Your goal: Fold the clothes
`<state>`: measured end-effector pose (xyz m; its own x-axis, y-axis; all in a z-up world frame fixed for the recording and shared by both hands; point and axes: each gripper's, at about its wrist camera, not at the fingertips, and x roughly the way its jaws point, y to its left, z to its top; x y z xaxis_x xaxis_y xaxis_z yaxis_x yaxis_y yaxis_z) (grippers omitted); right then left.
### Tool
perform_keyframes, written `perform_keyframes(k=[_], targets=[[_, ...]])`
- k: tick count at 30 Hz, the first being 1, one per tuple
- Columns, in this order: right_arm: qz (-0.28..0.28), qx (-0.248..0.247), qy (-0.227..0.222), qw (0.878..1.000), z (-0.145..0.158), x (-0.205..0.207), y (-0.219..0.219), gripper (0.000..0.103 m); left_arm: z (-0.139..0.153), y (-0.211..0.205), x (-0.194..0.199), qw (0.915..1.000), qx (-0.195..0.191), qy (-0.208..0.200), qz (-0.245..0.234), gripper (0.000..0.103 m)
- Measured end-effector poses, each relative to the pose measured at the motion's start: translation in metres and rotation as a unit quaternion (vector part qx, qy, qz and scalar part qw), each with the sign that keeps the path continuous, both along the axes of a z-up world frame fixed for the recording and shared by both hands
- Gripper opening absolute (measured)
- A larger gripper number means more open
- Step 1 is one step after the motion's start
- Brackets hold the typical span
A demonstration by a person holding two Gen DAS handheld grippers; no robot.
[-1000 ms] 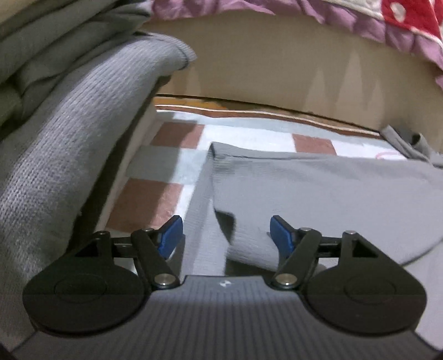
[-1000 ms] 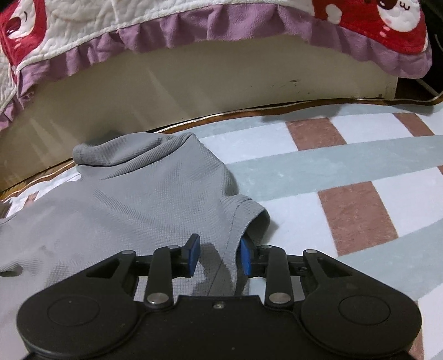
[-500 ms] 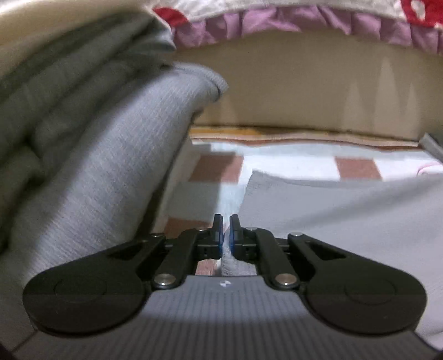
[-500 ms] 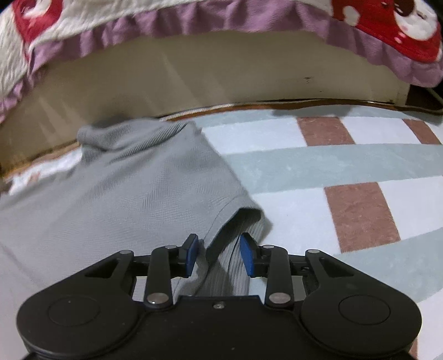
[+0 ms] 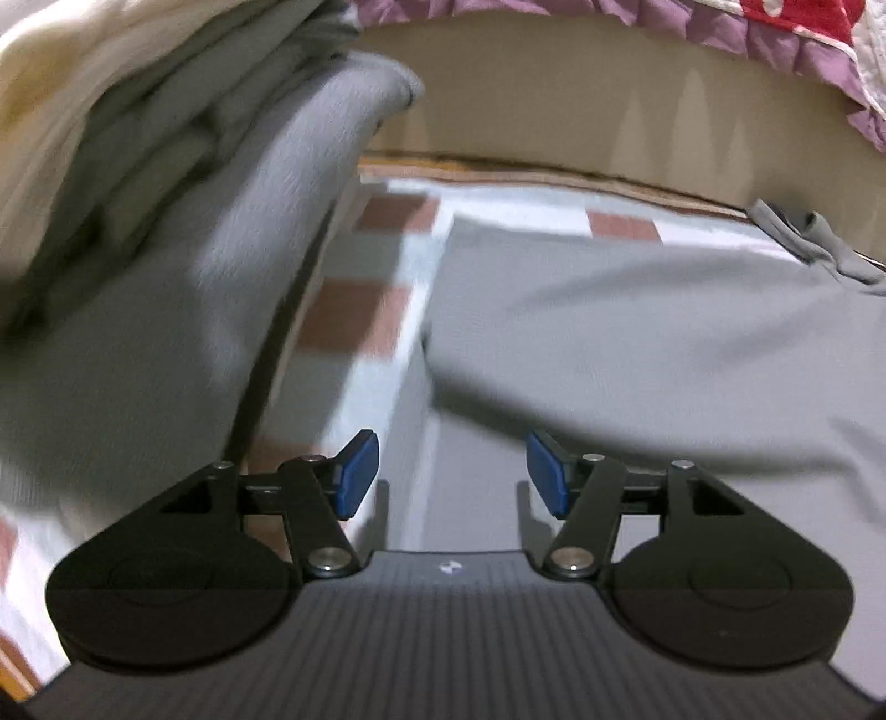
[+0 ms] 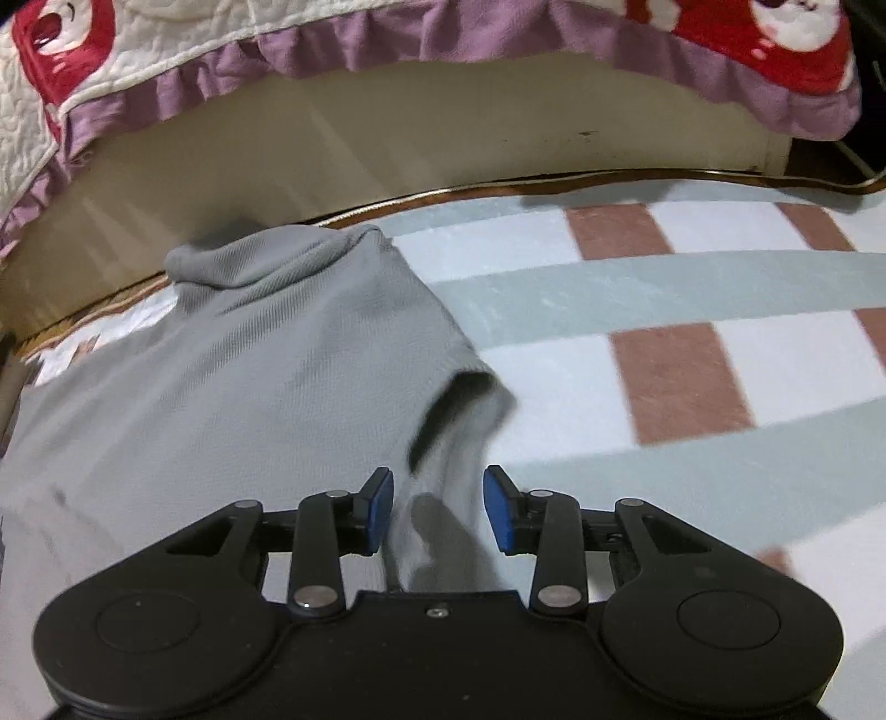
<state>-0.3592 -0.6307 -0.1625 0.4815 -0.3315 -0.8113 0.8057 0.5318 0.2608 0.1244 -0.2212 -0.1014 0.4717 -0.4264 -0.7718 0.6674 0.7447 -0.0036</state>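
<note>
Soft checked rug (image 6: pixel 681 382) with brown, white and pale green squares covers the floor, and far off a cream bed side (image 6: pixel 443 138) stands under a quilt with a purple frill (image 6: pixel 332 44).

On the rug lies my grey shirt (image 6: pixel 266 376), spread almost flat. Its collar (image 6: pixel 266 255) is at the far right end, near the bed side. The straight bottom edge (image 5: pixel 437 310) is at the left end. So the shirt's long way runs from left to right across the rug, with the neck pointing right.

A pile of other clothes (image 5: pixel 166 232) sits on the far left, just beside the shirt's bottom edge. It looks blurry, so I cannot tell what each piece is.

My left gripper (image 5: pixel 451 476) is opening. Nothing is between its blue pads (image 5: pixel 357 473). It hangs over the near corner of the bottom edge, and I think it is not touching the cloth.

My right gripper (image 6: pixel 437 512) is opening too. The short sleeve (image 6: pixel 459 443) lies between its blue pads (image 6: pixel 379 509), but they do not squeeze it, so it is let go.

I think the shirt is light, soft and floppy. It will droop and crease if I lift it by one spot. I would pinch it at an edge, like the hem corner and the shoulder, one in each gripper, and lift both together.
</note>
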Motion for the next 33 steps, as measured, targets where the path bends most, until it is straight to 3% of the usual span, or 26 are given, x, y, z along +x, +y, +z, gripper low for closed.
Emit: perform_keyframes(k=[2, 3, 6, 10, 14, 15, 16, 17, 21, 23, 26, 33], targets=[[0.002, 0.015, 0.006, 1.000, 0.002, -0.011, 0.000, 0.016, -0.003, 0.005, -0.011, 0.9999, 0.011, 0.001, -0.003, 0.059], [0.004, 0.019, 0.014, 1.000, 0.002, -0.014, 0.001, 0.014, -0.005, 0.007, -0.016, 0.9998, 0.018, 0.001, -0.005, 0.059], [0.004, 0.025, 0.024, 0.999, -0.003, -0.018, 0.008, 0.014, -0.008, 0.006, -0.026, 0.9991, 0.039, -0.010, -0.012, 0.059], [0.003, 0.035, 0.024, 0.999, -0.020, -0.014, 0.018, 0.031, -0.009, 0.003, -0.025, 0.9995, 0.031, -0.004, -0.006, 0.059], [0.023, 0.015, 0.029, 0.999, -0.024, 0.001, 0.037, 0.039, -0.017, 0.002, -0.024, 0.9988, 0.048, -0.003, 0.001, 0.059], [0.033, 0.000, 0.045, 0.998, -0.024, 0.007, 0.042, 0.037, -0.019, 0.002, -0.024, 0.9986, 0.053, -0.003, 0.001, 0.059], [0.045, -0.019, 0.062, 0.997, -0.023, 0.012, 0.049, 0.025, -0.022, 0.002, -0.024, 0.9983, 0.059, -0.002, 0.001, 0.059], [0.063, -0.043, 0.086, 0.993, -0.021, 0.019, 0.056, 0.005, -0.024, 0.002, -0.024, 0.9980, 0.064, -0.001, 0.001, 0.059], [0.076, -0.173, 0.174, 0.966, 0.010, 0.031, 0.093, 0.005, -0.026, 0.009, -0.024, 0.9975, 0.069, 0.008, 0.012, 0.059], [0.071, -0.181, 0.188, 0.963, 0.016, 0.031, 0.099, 0.005, -0.026, 0.016, -0.023, 0.9972, 0.068, 0.021, 0.023, 0.059], [0.084, -0.185, 0.241, 0.949, 0.000, 0.033, 0.097, 0.005, -0.024, 0.025, -0.022, 0.9963, 0.071, 0.031, 0.037, 0.059], [0.084, -0.178, 0.272, 0.942, -0.018, 0.040, 0.097, 0.005, -0.019, 0.055, -0.021, 0.9946, 0.048, 0.066, 0.065, 0.061]])
